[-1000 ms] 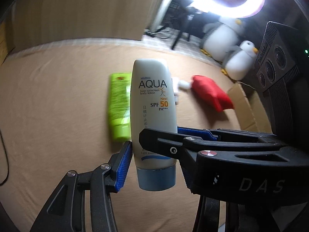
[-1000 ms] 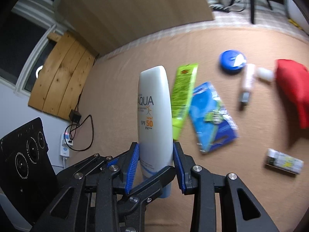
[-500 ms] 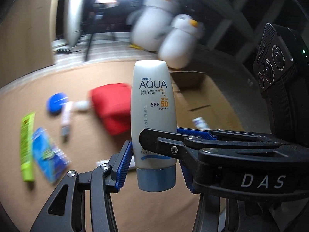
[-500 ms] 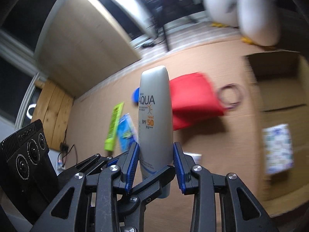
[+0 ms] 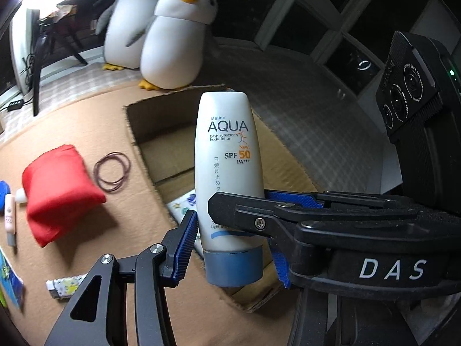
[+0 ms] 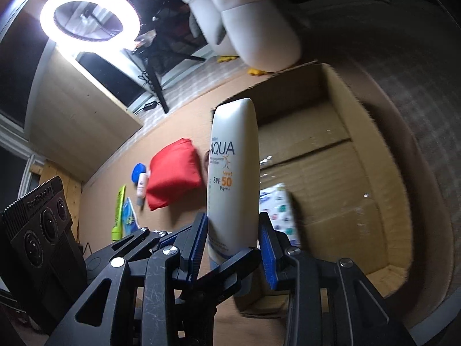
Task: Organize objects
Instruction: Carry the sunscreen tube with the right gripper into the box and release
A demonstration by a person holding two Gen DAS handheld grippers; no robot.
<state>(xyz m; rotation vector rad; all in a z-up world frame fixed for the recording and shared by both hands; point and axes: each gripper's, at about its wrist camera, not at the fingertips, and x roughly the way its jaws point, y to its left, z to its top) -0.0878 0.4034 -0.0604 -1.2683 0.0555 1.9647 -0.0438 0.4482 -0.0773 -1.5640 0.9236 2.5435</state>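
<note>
A white AQUA sunscreen tube (image 5: 227, 170) with a blue cap stands upright, cap down, held by both grippers at once. My left gripper (image 5: 230, 239) is shut on its lower part; my right gripper (image 6: 233, 245) is shut on it too. The tube (image 6: 233, 173) hangs above the near edge of an open cardboard box (image 5: 173, 132), also in the right wrist view (image 6: 331, 150). A patterned white packet (image 6: 276, 204) lies inside the box. The right gripper's arm crosses in front of the tube in the left wrist view.
On the brown mat lie a red pouch (image 5: 57, 190), rubber bands (image 5: 112, 170), a pink tube (image 5: 10, 216), a small patterned stick (image 5: 67, 285), a green tube (image 6: 118, 213) and a blue packet (image 6: 128, 216). Two plush penguins (image 5: 173, 34) stand behind the box. A ring light (image 6: 89, 14) glows.
Both grippers have swung right with the tube, from over the scattered items on the mat to over the cardboard box. The grip on the tube is unchanged.
</note>
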